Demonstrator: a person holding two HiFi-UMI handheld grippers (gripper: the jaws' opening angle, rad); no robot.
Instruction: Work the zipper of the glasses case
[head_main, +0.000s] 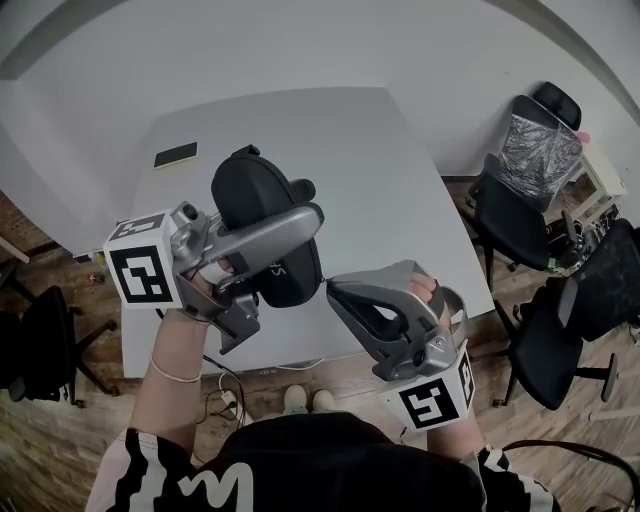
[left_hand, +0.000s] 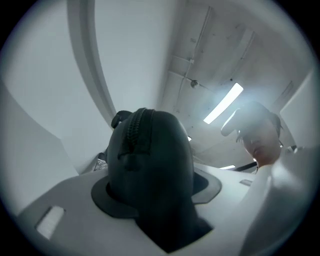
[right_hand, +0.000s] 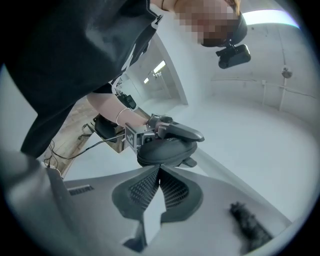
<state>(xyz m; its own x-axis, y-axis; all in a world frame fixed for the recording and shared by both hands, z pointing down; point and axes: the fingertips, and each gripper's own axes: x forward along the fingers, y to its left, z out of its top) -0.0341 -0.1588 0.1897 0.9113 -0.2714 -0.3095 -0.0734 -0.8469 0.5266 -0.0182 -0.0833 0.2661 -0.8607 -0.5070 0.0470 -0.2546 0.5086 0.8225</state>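
My left gripper (head_main: 305, 240) holds a black oval glasses case (head_main: 250, 195) up in the air over the near part of the white table (head_main: 330, 130). Its jaws are clamped across the case's two flat sides. In the left gripper view the case (left_hand: 150, 165) fills the space between the pads, and its zipper (left_hand: 134, 131) runs up the edge facing the camera. The zipper looks closed where it shows. My right gripper (head_main: 332, 290) sits just right of the case, pads pressed together and empty. In the right gripper view its tips (right_hand: 159, 172) point at the case (right_hand: 167, 151), a short way off.
A flat dark object (head_main: 176, 155) lies at the table's far left. Black office chairs (head_main: 520, 215) stand to the right of the table, with another chair (head_main: 40, 340) at the left. A cable (head_main: 225, 385) lies on the wooden floor by the person's feet.
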